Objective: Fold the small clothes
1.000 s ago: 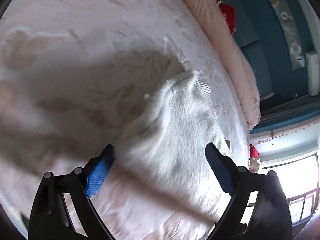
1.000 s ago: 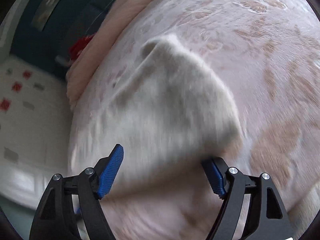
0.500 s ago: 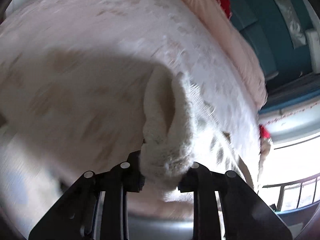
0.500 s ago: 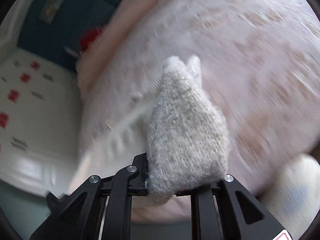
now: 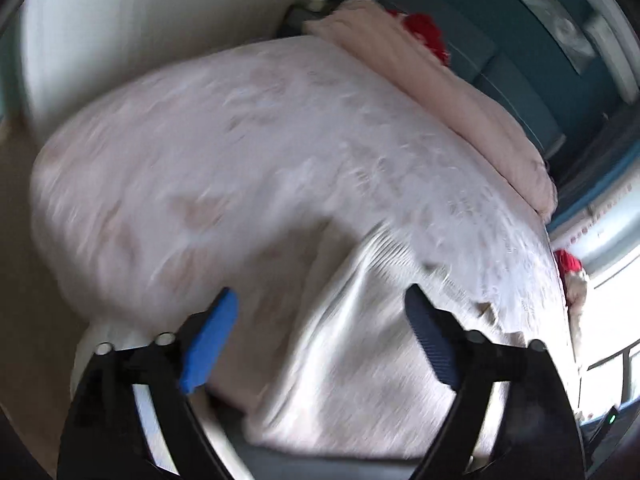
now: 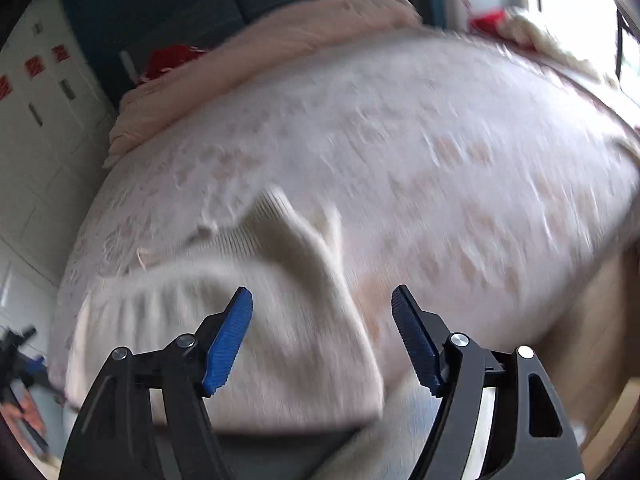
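Left wrist view: the left hand-held gripper (image 5: 320, 334) hangs with its blue pads spread wide and nothing between them, poised over the near end of a cream knit garment (image 5: 360, 340) that lies on the bed (image 5: 240, 152). Motion blur smears the knit, so whether the pads brush it cannot be told. Beyond the garment, the pale patterned bedcover runs up to a pink folded blanket (image 5: 460, 108) along the far edge of the bed, with something red (image 5: 424, 34) behind that blanket against a teal wall.

Right wrist view: the right hand-held gripper (image 6: 322, 336) is likewise open wide and empty. The same cream garment sits mostly under its left pad and toward the near edge of the bed, bunched into a thick, rounded mound with a ribbed flap standing up at the garment's far side. Past the garment, the bedcover stretches to the pink blanket, and white cupboard doors (image 6: 36, 128) stand off to the blanket's left.

Judging from the doubled-up shape, one fold appears to be down and both tools are free of the cloth. The next move likely calls for picking an edge or corner at the garment's near end, closing a pair of pads on it cleanly, and carrying it over the mound; the upright flap may need flattening first, and the soft knit could slump or slide on the cover.
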Action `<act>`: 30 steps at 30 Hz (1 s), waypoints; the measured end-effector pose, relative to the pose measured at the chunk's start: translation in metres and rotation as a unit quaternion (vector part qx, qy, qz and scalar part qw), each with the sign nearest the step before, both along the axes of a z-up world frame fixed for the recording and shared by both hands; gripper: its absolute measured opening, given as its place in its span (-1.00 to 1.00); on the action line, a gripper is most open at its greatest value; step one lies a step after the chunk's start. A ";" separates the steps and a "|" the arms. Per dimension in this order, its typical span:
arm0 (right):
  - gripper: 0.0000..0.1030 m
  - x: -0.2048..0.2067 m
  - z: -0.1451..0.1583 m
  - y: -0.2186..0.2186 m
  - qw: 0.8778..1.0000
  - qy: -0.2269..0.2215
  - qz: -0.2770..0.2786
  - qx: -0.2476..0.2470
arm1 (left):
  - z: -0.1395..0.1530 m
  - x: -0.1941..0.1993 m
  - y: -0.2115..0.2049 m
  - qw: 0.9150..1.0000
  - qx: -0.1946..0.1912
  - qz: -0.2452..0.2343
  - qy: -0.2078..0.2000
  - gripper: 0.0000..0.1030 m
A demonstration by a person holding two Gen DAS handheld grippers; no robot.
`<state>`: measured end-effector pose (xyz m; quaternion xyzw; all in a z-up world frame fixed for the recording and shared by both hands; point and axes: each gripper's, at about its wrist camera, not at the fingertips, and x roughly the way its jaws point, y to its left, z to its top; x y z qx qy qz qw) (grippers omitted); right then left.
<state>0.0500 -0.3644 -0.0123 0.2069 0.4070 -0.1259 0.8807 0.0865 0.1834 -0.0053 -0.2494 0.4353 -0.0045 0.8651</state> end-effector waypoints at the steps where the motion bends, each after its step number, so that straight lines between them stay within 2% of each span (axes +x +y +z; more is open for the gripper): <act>1: 0.38 0.016 0.003 0.000 1.000 -0.001 0.008 0.002 | 0.002 0.017 -0.008 1.000 0.002 -0.015 -0.003 0.69; 4: 0.37 0.066 -0.012 0.002 1.000 0.015 0.026 0.001 | -0.010 0.060 -0.033 0.998 0.030 -0.045 0.012 0.72; 7: 0.36 0.106 -0.049 0.005 0.998 0.055 0.034 0.009 | -0.048 0.092 -0.054 0.994 0.025 -0.077 0.068 0.71; 8: 0.19 0.114 -0.055 0.006 0.997 0.067 0.036 0.011 | -0.062 0.093 -0.058 0.992 0.026 -0.081 0.090 0.67; 9: -0.08 0.124 -0.071 0.006 0.995 0.086 0.039 0.016 | -0.077 0.097 -0.062 0.989 0.023 -0.093 0.111 0.36; 10: -0.79 0.126 -0.079 0.007 0.994 0.098 0.040 0.020 | -0.087 0.100 -0.065 0.987 0.032 -0.096 0.124 -0.04; 11: -0.83 0.129 -0.082 0.006 0.993 0.102 0.040 0.033 | -0.090 0.095 -0.067 0.987 0.042 -0.095 0.127 -0.19; 12: -0.85 0.126 -0.074 0.002 0.995 0.078 0.033 0.048 | -0.085 0.093 -0.067 0.989 0.038 -0.093 0.112 -0.61; 13: -0.86 0.117 -0.061 0.000 0.997 0.048 0.028 0.054 | -0.077 0.093 -0.063 0.991 0.033 -0.089 0.099 -0.86; 15: -0.86 0.107 -0.037 -0.006 0.998 0.006 0.020 0.059 | -0.058 0.095 -0.055 0.993 0.012 -0.091 0.070 -0.86; 17: -0.86 0.101 -0.025 -0.016 0.998 -0.022 0.008 0.058 | -0.050 0.101 -0.051 0.994 0.030 -0.085 0.057 -0.86; 18: -0.86 0.105 -0.032 -0.018 0.998 -0.012 0.005 0.055 | -0.055 0.107 -0.052 0.994 0.042 -0.085 0.060 -0.86; 21: -0.88 0.132 -0.104 -0.025 0.992 0.103 0.019 0.064 | -0.097 0.124 -0.065 0.988 0.069 -0.087 0.110 -0.83; 22: -0.87 0.130 -0.110 -0.024 0.994 0.090 0.016 0.061 | -0.106 0.125 -0.070 0.987 0.084 -0.086 0.107 -0.79; 24: -0.66 0.126 -0.092 -0.024 0.995 0.075 0.000 0.071 | -0.094 0.119 -0.076 0.987 0.108 -0.086 0.088 -0.74; 26: -0.63 0.106 -0.055 -0.016 0.998 0.023 -0.014 0.063 | -0.075 0.110 -0.078 0.988 0.105 -0.087 0.073 -0.69; 27: -0.63 0.097 -0.043 -0.009 0.999 0.004 -0.007 0.052 | -0.059 0.100 -0.077 0.989 0.103 -0.088 0.050 -0.62; 28: -0.64 0.087 -0.029 0.002 0.999 -0.015 0.009 0.044 | -0.049 0.093 -0.078 0.990 0.103 -0.086 0.035 -0.45; 30: -0.64 0.077 -0.027 0.025 0.998 -0.017 0.043 0.048 | -0.033 0.071 -0.081 0.992 0.095 -0.079 0.008 -0.22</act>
